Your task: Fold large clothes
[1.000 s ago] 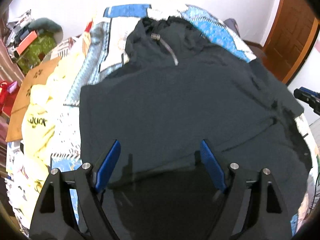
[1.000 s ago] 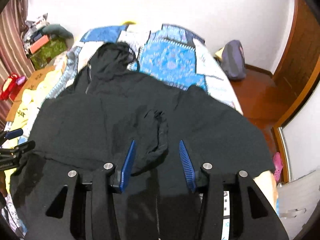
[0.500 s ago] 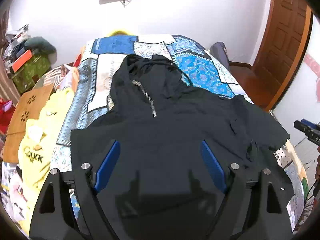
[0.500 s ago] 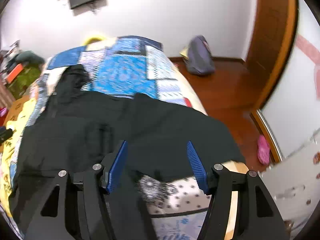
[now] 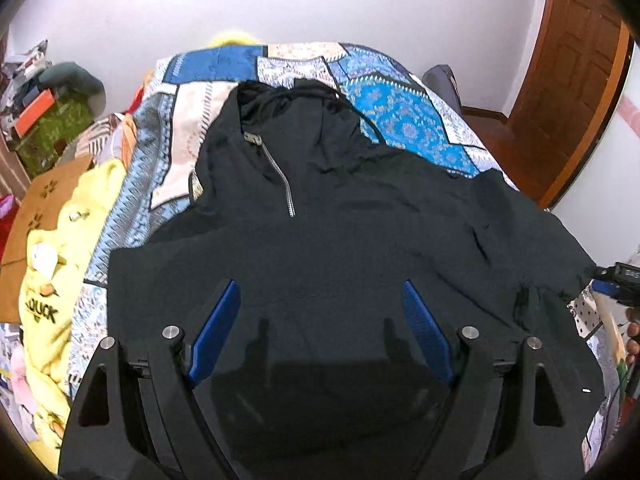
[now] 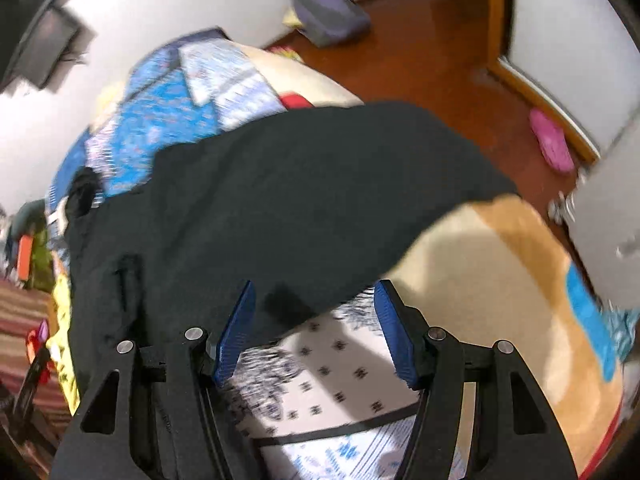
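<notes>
**Black hoodie spread flat on patchwork bed**

Spread face-up across the blue-and-white patchwork quilt [image 5: 392, 120]: a large black zip-neck hoodie [image 5: 340, 248], hood toward twelve o'clock, hem toward six. Short silver zipper [image 5: 276, 172] running down from the collar, ending at mid-chest. Fabric mostly smooth, with a few creases and a bunched fold at about four o'clock in the left wrist view. One sleeve stretched toward three o'clock, reaching the mattress edge.

Left black gripper with blue pads [image 5: 320, 320] spread wide above the lower front of the garment, nothing between the fingers. Right black gripper with blue pads [image 6: 316, 328] also spread wide, empty, poised over the sleeve edge where dark cloth [image 6: 280, 200] meets white printed sheet [image 6: 340, 380]; right view blurred.

At nine o'clock of the hoodie, a yellow printed garment [image 5: 52, 280] and a brown cardboard sheet [image 5: 44, 208]. Beyond the bed, a wooden door [image 5: 576, 80] at two o'clock and a pink slipper [image 6: 552, 144] on the floor.
</notes>
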{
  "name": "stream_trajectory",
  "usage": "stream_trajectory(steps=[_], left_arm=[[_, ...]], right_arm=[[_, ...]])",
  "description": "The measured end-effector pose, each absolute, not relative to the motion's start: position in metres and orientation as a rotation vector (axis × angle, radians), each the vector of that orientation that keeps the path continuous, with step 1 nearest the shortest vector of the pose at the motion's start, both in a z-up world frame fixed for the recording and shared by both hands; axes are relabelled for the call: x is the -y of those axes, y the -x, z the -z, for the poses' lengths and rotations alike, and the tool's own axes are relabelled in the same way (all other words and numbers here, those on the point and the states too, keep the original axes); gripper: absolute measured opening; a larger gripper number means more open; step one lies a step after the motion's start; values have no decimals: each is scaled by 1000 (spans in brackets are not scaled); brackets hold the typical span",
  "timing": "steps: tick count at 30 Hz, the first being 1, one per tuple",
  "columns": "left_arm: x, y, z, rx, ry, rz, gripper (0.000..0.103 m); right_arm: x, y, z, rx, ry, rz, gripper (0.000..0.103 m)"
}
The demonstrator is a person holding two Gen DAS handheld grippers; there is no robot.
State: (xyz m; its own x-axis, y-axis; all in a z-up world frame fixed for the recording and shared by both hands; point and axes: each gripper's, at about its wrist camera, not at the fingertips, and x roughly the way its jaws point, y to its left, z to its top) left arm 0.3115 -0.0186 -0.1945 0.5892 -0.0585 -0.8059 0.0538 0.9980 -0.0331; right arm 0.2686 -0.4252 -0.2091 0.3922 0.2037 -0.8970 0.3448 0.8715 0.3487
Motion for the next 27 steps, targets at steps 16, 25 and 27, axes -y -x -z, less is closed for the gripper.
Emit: stream_trajectory(steps=[16, 25, 27], left_arm=[[11, -297, 207, -951, -14, 24, 82], [-11, -274, 190, -919, -32, -5, 82], [-16, -270, 187, -915, -24, -4, 82]], right_arm=[[436, -311, 214, -1130, -463, 192, 44], [426, -309, 155, -1022, -393, 142, 13], [416, -310, 135, -987, -389, 96, 10]])
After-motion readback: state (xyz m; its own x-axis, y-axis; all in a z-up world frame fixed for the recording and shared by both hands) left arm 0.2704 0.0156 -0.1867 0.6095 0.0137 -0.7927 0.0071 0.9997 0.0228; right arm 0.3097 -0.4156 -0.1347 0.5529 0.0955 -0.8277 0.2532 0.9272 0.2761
